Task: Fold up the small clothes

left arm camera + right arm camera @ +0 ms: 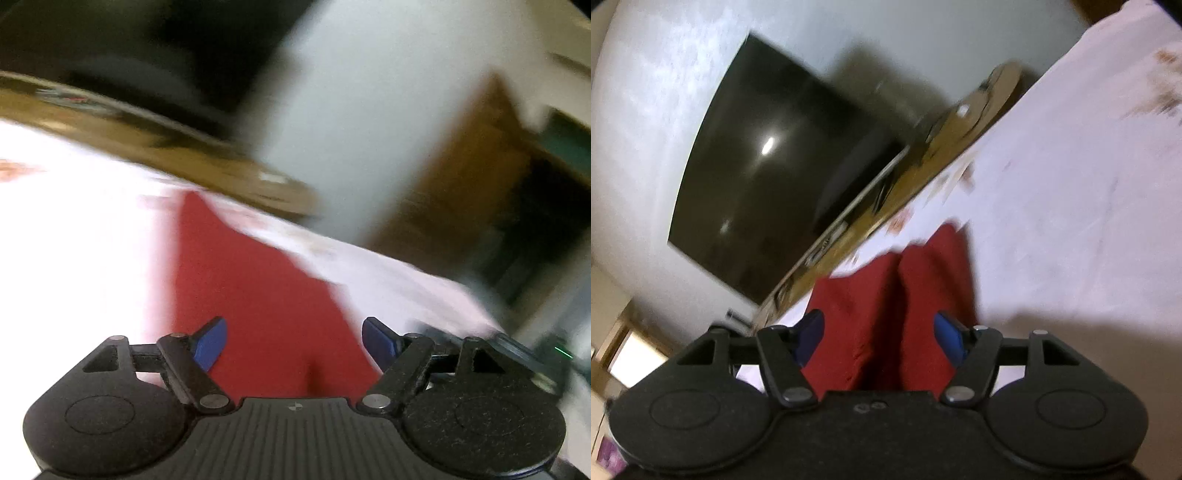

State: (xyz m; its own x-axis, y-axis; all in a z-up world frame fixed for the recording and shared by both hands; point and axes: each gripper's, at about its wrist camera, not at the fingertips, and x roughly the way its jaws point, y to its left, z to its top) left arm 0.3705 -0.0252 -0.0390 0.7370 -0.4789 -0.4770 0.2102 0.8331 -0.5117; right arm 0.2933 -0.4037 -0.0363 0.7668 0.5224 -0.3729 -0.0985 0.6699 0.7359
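Note:
A red garment (258,295) lies flat on a white bed sheet (74,221); the picture is blurred. My left gripper (294,343) hovers over the garment's near end, its blue pads (210,343) wide apart and nothing pinched between them. In the right wrist view the same red garment (916,295) shows a crease down its middle and tapers away from me. My right gripper (881,336) stands open above its near part. Its blue pads (949,336) flank the cloth without pressing on it.
A wooden ledge (942,147) runs along the far edge of the sheet (1071,184). Behind it a dark screen (768,166) hangs on a white wall. A brown door (461,177) shows at the right. A blurred dark device (535,350) with a green light sits at the right edge.

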